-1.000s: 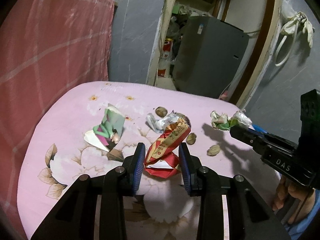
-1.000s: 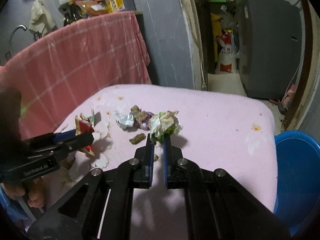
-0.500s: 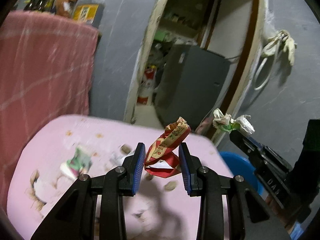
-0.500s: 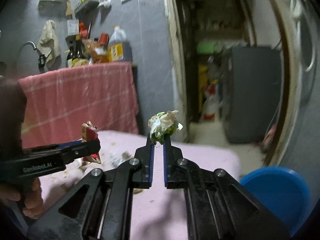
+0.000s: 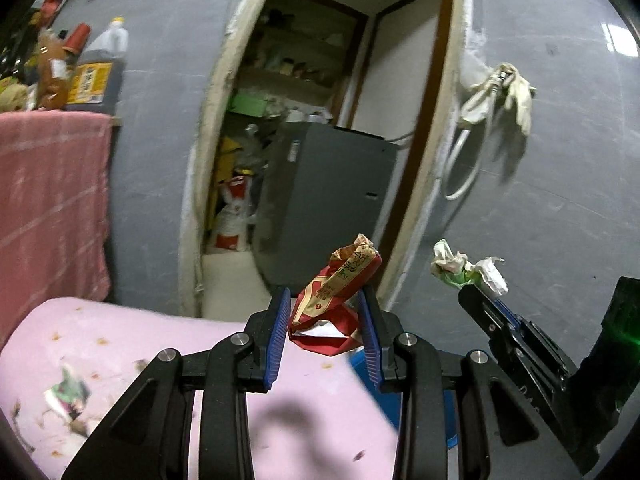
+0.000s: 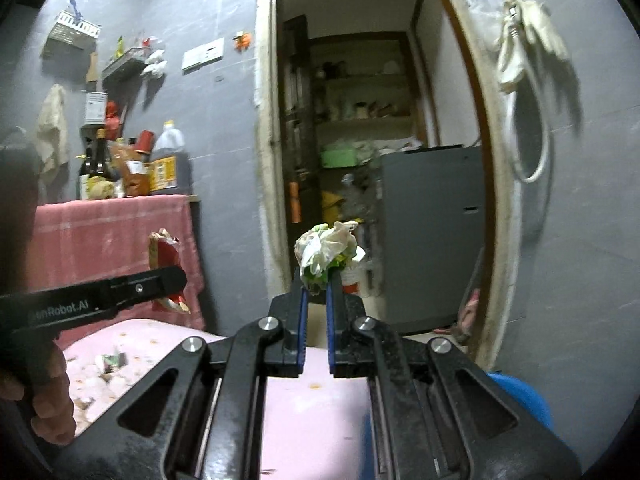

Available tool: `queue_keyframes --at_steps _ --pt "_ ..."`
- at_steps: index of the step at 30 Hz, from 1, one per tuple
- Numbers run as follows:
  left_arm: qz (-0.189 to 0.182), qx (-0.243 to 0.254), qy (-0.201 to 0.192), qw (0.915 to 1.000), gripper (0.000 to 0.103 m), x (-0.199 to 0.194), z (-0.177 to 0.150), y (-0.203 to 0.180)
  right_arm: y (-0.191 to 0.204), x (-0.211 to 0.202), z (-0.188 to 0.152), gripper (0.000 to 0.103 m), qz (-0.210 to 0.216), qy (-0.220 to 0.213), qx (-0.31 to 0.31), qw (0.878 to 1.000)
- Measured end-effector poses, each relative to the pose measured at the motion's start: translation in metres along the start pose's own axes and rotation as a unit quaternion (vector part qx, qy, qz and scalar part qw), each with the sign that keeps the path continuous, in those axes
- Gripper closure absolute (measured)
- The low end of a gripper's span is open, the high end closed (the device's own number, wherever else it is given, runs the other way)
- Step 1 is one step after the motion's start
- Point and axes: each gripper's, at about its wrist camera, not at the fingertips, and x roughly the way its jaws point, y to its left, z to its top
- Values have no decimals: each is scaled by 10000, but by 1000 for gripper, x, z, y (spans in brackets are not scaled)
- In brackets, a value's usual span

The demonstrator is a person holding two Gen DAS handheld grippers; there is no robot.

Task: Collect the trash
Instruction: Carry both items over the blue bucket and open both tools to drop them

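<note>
My left gripper (image 5: 325,308) is shut on a crumpled red snack wrapper (image 5: 334,300) and holds it high above the pink table (image 5: 120,340). My right gripper (image 6: 316,284) is shut on a crumpled white and green wad of paper (image 6: 326,250), also lifted high. In the left wrist view the right gripper (image 5: 474,294) with its wad (image 5: 466,268) is at the right. In the right wrist view the left gripper (image 6: 168,280) with the red wrapper (image 6: 164,250) is at the left. A blue bin (image 6: 520,400) sits low at the right, past the table's edge.
A green and white wrapper (image 5: 66,394) and small scraps lie on the table at the left. A pink-covered counter (image 6: 108,232) with bottles stands at the back left. An open doorway with a grey cabinet (image 5: 332,200) is ahead. A cloth and hose (image 5: 496,96) hang on the wall.
Both grippers have risen well above the table with their trash held, and the views have tilted up toward the doorway. The table trash has dropped to the lower left.
</note>
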Motion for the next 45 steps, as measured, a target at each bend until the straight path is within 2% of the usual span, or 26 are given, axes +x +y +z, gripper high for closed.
queue_keyframes --at_steps 8,18,27,33,36,40,45 --pt "-491 120 160 9986 73 35 1 -43 -46 -20 0 95 -492 -79 212 9985" --pt "-742 219 443 9960 73 75 -5 -80 -89 -27 -7 95 -905 95 505 9946" --pt "-734 172 890 9932 73 105 -16 -86 -119 -24 -18 93 -997 413 876 9903" --pt "-816 -1 1392 9869 73 126 -28 -84 -127 -11 -26 93 -976 736 991 9875" --pt "-855 -93 1617 9831 69 136 -33 -83 -128 -5 -29 92 -993 872 1017 9860" --pt "-865 -87 1785 9801 64 142 -39 -84 -131 -3 -29 89 -1004 907 1071 9850" --pt "-843 -71 1837 9793 64 143 -42 -83 -133 -6 -28 86 -1011 859 1125 9848"
